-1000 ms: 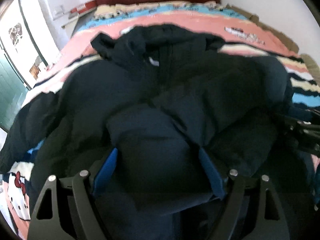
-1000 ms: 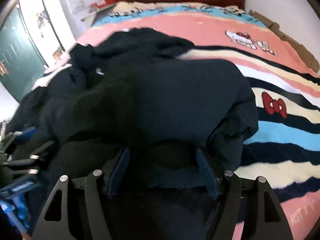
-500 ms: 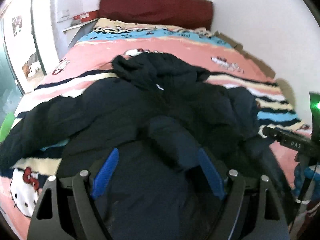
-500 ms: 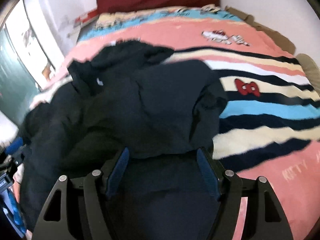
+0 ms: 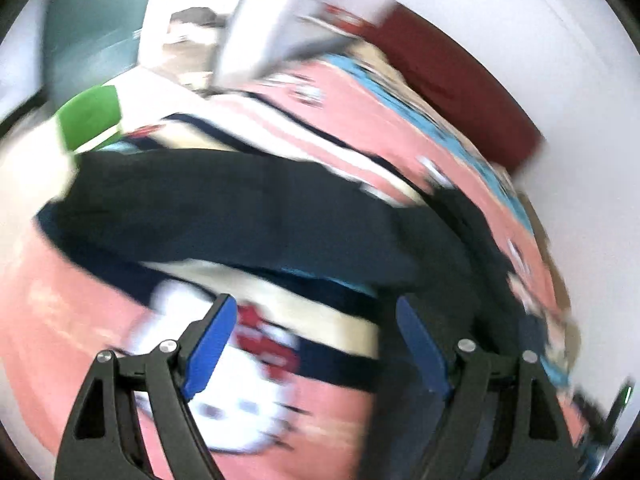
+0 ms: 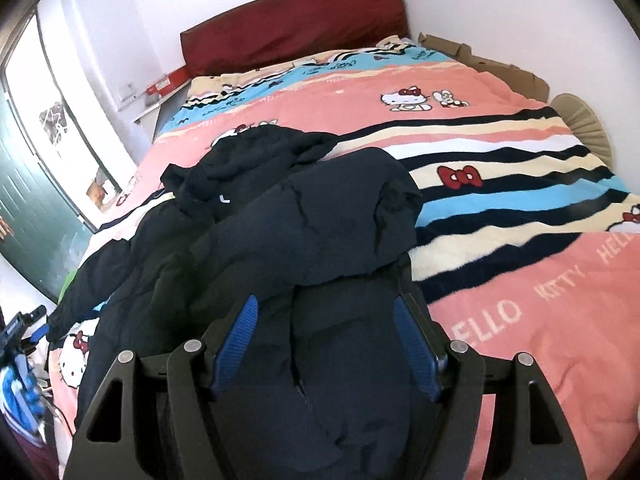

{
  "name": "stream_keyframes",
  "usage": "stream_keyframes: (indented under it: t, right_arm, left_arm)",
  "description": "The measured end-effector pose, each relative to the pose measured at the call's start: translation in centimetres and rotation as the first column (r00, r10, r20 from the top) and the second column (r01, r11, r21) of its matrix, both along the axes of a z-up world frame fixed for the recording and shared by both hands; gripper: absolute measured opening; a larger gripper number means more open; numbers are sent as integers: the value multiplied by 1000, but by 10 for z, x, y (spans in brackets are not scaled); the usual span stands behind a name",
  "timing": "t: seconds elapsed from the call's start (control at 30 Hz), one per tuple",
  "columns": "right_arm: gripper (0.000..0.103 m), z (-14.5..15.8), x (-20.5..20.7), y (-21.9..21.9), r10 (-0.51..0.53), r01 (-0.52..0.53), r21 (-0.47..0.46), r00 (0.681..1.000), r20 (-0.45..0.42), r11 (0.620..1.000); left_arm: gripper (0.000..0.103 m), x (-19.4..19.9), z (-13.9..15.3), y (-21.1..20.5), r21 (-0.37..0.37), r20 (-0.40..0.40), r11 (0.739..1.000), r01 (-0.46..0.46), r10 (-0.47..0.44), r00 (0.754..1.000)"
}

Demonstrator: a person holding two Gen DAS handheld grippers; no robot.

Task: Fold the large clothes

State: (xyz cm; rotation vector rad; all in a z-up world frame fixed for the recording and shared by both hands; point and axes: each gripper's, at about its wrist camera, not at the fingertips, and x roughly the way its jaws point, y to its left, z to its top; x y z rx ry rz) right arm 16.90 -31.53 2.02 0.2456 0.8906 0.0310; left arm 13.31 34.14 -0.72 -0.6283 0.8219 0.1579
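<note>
The navy padded jacket (image 6: 280,232) lies spread over the left half of the bed (image 6: 520,300), on a pink, blue, cream and navy striped cartoon blanket (image 6: 500,184). Its hood (image 6: 256,152) is bunched toward the headboard end, and one sleeve (image 6: 360,208) is folded inward across the body, with its cuff end near the middle of the bed. The right gripper (image 6: 326,344) is over the jacket's lower portion near the foot edge; its blue-padded jaws are spread, with dark fabric lying between them and nothing pinched. The left-wrist view is heavily motion-blurred and tilted. There the left gripper (image 5: 312,344) shows its jaws spread wide over a cartoon face print on the blanket (image 5: 248,380), gripping nothing; its right finger (image 5: 420,348) stands at the jacket's dark edge, though contact cannot be determined. The other sleeve (image 5: 208,208) extends across the blanket toward the left side edge of the bed, ahead of the left gripper. A dark red headboard (image 6: 292,24) closes off the far end. Brown cardboard (image 6: 484,64) lines the right edge against the wall. A green door (image 6: 24,216) and a bright window (image 6: 48,112) stand beyond the left edge, with a green object (image 5: 88,116) close to that same edge.
</note>
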Motion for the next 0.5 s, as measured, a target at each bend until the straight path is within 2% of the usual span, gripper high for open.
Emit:
stream_keyframes:
  t: [0.1, 0.2, 0.3, 0.4, 0.5]
  right_arm:
    - [70, -1, -4, -1, -22, 22, 2, 1000, -13, 1000]
    - [70, -1, -4, 3, -33, 33, -5, 999, -22, 999]
    - [70, 1, -2, 7, -36, 36, -15, 999, -24, 999]
    - [70, 3, 0, 12, -33, 32, -27, 999, -22, 999]
    - [70, 7, 2, 16, -29, 29, -40, 999, -18, 999]
  left_arm:
    - [82, -12, -21, 63, -67, -29, 989, -135, 133, 991]
    - [81, -16, -49, 108, -130, -70, 967, -218, 210, 975]
    - [81, -13, -69, 131, -180, -90, 949, -260, 247, 965]
    - [80, -9, -86, 152, -260, -78, 922, -287, 276, 958]
    - [79, -1, -98, 161, -307, -77, 895, -324, 316, 946]
